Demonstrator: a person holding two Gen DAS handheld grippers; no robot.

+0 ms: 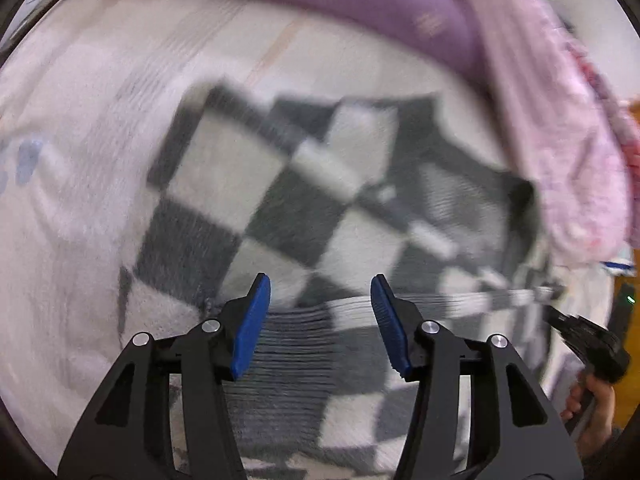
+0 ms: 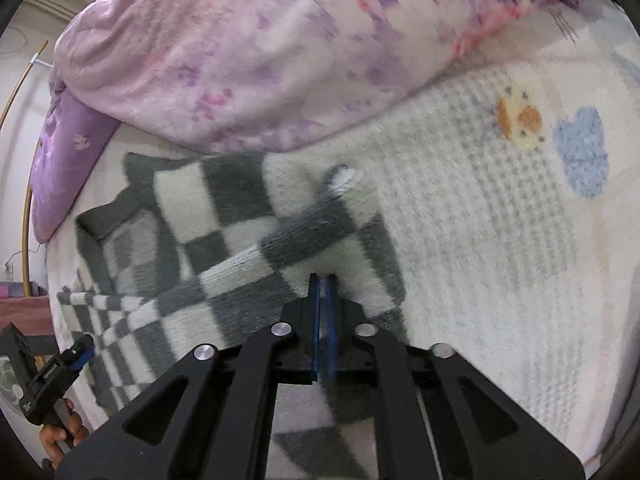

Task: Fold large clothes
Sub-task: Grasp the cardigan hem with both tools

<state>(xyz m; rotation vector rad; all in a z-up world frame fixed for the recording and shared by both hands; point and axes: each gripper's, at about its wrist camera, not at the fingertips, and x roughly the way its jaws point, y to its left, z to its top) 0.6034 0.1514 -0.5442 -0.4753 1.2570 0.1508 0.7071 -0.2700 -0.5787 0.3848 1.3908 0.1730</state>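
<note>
The left gripper [image 1: 320,292] is held open, with nothing between its blue pads [image 1: 250,332]. Under it, the grey and white checked sweater [image 1: 280,184] is spread out. The right gripper [image 2: 324,280] is almost closed, with only a thin gap; whether cloth is pinched there cannot be told. The sweater lies on a white fluffy blanket [image 2: 480,240]. At twelve o'clock a pink flowery quilt [image 2: 240,60] is piled up. At ten o'clock a purple pillow [image 2: 64,160] is seen.

Black angular hand-held gripper [image 1: 320,292] arms, silver round screws, ribbed blue finger pads [image 1: 256,320].
</note>
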